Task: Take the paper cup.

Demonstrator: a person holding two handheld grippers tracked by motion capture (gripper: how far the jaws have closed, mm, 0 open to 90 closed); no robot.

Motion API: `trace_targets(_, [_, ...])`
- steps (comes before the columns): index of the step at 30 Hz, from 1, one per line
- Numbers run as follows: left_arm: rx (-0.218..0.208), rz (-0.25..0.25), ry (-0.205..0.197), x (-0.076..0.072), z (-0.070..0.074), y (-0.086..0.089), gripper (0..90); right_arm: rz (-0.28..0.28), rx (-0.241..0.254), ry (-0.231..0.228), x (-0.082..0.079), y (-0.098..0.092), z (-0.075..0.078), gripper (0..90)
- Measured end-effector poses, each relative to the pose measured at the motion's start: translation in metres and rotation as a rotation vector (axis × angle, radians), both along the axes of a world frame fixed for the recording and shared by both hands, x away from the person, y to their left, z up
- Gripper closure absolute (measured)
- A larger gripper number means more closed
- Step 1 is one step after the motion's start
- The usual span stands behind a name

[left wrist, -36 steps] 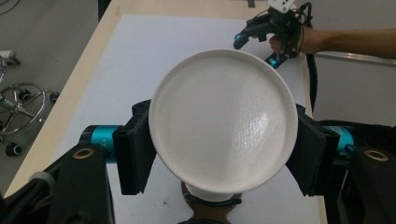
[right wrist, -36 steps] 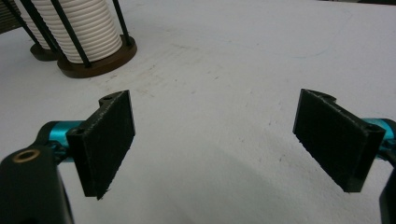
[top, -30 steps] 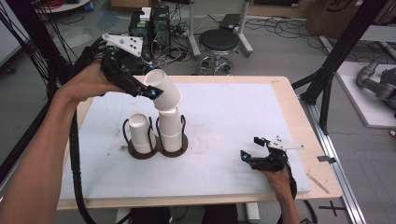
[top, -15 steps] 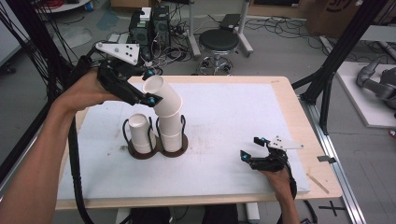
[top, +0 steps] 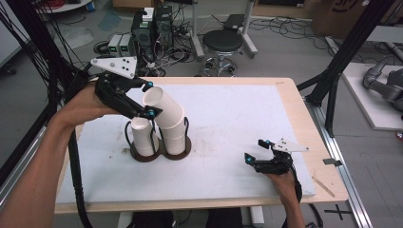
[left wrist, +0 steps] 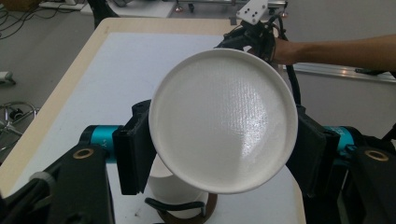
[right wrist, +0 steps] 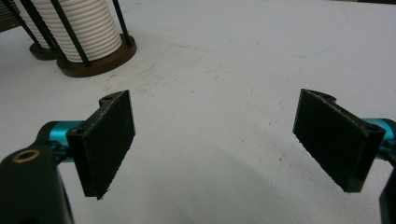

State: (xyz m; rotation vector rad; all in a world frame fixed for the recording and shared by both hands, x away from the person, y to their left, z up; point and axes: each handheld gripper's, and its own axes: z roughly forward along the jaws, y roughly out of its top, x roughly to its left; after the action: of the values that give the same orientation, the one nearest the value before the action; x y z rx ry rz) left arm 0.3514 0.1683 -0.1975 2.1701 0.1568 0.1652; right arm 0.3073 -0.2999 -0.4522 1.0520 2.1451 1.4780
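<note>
Gripping the light, thin-walled cup point(top: 161, 105) near its rim, our left gripper point(top: 141, 99) squeezes gently above the rack point(top: 161, 151) while the right gripper point(top: 260, 152) rests open-jawed and empty.

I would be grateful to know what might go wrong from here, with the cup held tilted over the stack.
1. The left gripper clamps the white cup tilted over the right stack; lowered at that angle, it may jam instead of nesting.
2. A sideways push could tip the wire holder, since both stacks stand tall on small round bases.
3. The right gripper rests open on the white mat, apart from the holder, so nothing steadies it.
</note>
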Motion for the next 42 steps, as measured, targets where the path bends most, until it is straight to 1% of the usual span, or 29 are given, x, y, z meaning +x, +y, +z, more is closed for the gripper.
trace_targets(4, [-0.010, 0.002, -0.001, -0.004, -0.004, 0.003, 32.9, 0.001, 0.000, 0.002, 0.000, 0.000, 0.000, 13.1])
trace_targets(10, [-0.055, -0.003, -0.006, -0.012, -0.010, 0.008, 32.9, 0.001, 0.000, 0.003, 0.000, 0.000, 0.000, 13.1])
trace_targets(13, [-0.061, -0.002, -0.005, -0.016, -0.015, 0.009, 32.9, 0.001, -0.002, 0.000, 0.000, 0.000, 0.000, 13.1])
trace_targets(16, [-0.079, -0.008, -0.005, -0.019, -0.020, 0.011, 32.9, 0.000, -0.004, -0.002, 0.000, 0.000, 0.000, 13.1])
trace_targets(20, [-0.086, -0.007, -0.003, -0.023, -0.027, 0.013, 32.9, 0.001, -0.006, -0.004, 0.000, 0.000, 0.000, 13.1])
trace_targets(28, [-0.150, -0.018, -0.005, -0.030, -0.041, 0.017, 32.8, 0.001, -0.007, -0.005, 0.000, 0.000, 0.000, 13.1])
trace_targets(31, [-0.153, -0.018, -0.001, -0.033, -0.048, 0.017, 32.9, 0.003, -0.004, -0.001, -0.001, 0.001, 0.000, 13.1])
trace_targets(34, [-0.161, -0.023, 0.005, -0.036, -0.053, 0.018, 32.8, 0.009, -0.005, -0.013, -0.001, 0.000, 0.000, 13.1])
trace_targets(42, [-0.183, -0.009, 0.015, -0.040, -0.066, 0.023, 32.8, 0.013, -0.007, -0.015, -0.001, 0.000, 0.000, 13.1])
